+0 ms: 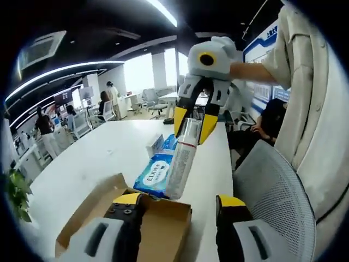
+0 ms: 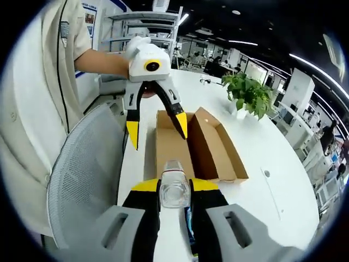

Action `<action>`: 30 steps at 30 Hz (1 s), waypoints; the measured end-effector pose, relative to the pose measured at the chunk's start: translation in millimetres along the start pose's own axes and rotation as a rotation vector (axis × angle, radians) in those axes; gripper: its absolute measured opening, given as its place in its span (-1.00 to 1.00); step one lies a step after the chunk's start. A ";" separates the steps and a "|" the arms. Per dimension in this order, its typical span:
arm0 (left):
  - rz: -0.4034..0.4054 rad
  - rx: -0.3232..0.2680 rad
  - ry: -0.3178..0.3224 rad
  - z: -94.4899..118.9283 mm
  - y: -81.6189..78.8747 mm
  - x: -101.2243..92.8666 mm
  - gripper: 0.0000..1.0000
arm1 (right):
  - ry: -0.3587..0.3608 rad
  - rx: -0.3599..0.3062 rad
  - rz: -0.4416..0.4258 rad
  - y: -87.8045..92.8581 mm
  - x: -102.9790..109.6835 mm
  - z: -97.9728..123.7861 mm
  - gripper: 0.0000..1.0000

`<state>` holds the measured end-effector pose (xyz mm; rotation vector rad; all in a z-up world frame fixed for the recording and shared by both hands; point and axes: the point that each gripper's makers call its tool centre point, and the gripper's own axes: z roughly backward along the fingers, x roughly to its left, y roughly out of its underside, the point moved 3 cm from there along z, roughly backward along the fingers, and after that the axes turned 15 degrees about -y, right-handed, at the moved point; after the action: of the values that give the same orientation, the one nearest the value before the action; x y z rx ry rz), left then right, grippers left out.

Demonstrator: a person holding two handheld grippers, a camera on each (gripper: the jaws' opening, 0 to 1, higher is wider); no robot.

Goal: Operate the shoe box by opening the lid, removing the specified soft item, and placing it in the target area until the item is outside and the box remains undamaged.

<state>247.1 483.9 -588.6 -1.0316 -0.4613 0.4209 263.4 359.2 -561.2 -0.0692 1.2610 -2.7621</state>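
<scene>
Above the counter (image 1: 109, 158), right tongs (image 1: 191, 126) clamped a clear tube-like pack (image 1: 180, 161), long axis hanging down, just beyond the open shoe box (image 1: 158, 224); left tongs (image 2: 157, 130) spread wide, empty, over the box.

I see an open-plan office, dark ceiling with long strip lights (image 1: 60, 70), bright windows (image 1: 139, 71) at the far end, long white table (image 1: 103, 158), grey mesh chair (image 2: 87, 169) just beside it, potted plant (image 2: 248, 93) on the tabletop, metal shelving (image 2: 147, 24) behind, seated people at distant desks.
</scene>
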 end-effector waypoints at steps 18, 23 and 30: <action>0.143 0.006 -0.234 41.5 13.2 37.2 0.66 | -0.007 0.173 0.007 30.3 -72.6 26.7 -0.65; 0.185 0.011 -0.292 50.4 16.5 43.1 0.78 | -0.014 0.217 -0.003 39.2 -92.9 27.4 -0.65; 0.216 0.024 -0.370 59.2 23.5 49.2 0.90 | -0.036 0.281 -0.024 51.3 -119.8 27.1 -0.65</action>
<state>252.6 563.1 -575.5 -0.9861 -0.6754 0.8159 388.6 319.1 -582.0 -0.1104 0.8581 -2.9127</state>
